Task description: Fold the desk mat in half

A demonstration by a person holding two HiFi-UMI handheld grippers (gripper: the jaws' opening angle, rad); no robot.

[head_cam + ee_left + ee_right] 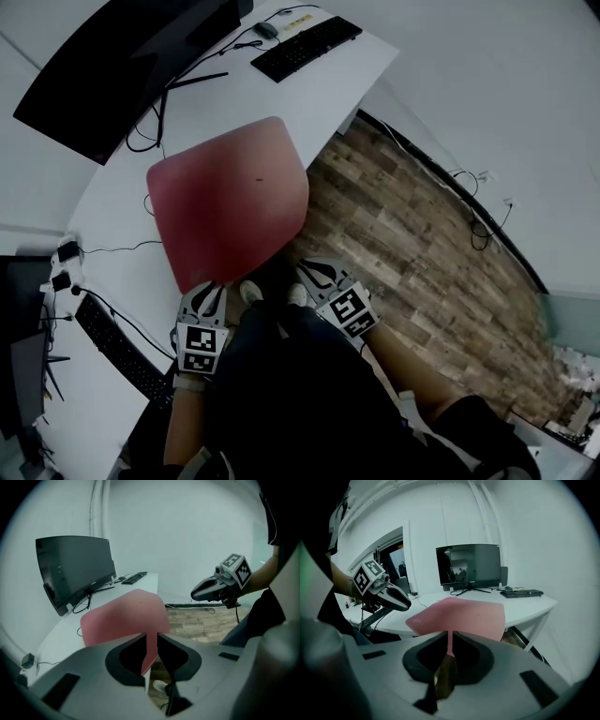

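Head view: the pink desk mat (230,202) lies on the white desk (112,216), its near end overhanging the edge. Left gripper view: the left gripper (150,641) has its jaws slightly apart around the mat's edge, seemingly not pressing. Right gripper view: the right gripper (451,641) pinches the mat's edge tight.

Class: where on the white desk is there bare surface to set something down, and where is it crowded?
Bare: the desk strip between the pink mat and the far keyboard, and left of the mat. Crowded: cables by the monitor; plugs and the near keyboard at the left end.
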